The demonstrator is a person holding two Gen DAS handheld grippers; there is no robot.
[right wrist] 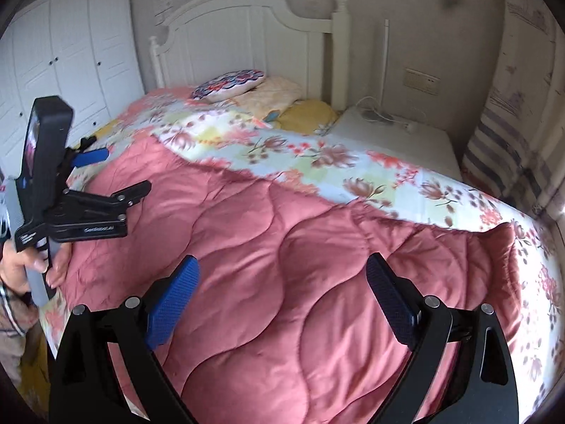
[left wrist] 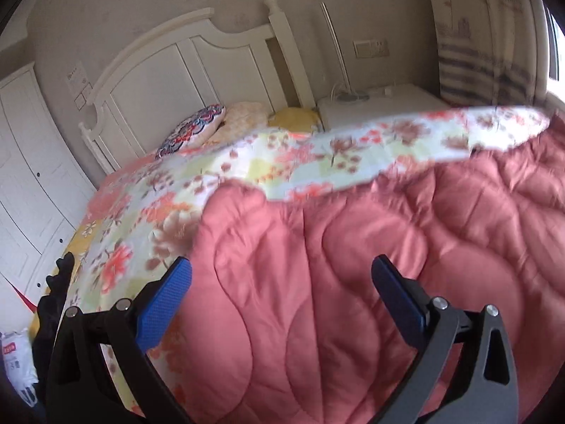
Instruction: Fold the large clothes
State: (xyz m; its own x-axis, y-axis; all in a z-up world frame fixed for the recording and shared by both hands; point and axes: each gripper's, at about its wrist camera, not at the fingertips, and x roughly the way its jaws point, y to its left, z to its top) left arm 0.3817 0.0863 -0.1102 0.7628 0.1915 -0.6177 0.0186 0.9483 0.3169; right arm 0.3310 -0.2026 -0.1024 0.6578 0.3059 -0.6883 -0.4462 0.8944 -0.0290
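Padding is what we judge first: the thick pink quilted comforter with a floral reverse side (right wrist: 282, 247) looks bulky, soft and fairly heavy, likely to slump and slide against itself instead of holding a crease. It lies spread over the bed, its floral face turned back in a broad band across the middle. Nearest us, our right hand-held gripper (right wrist: 280, 282) hangs over the pink side with jaws spread wide, holding nothing; our left hand-held gripper (left wrist: 280, 275) is likewise spread and empty. We would take hold at the turned-back floral edge (left wrist: 317, 190), pinching deep so the stuffing cannot slip out. Beyond lie a round patterned cushion (right wrist: 229, 84) and a white panelled headboard (right wrist: 247, 28), with a white wardrobe (right wrist: 70, 46) to the left.
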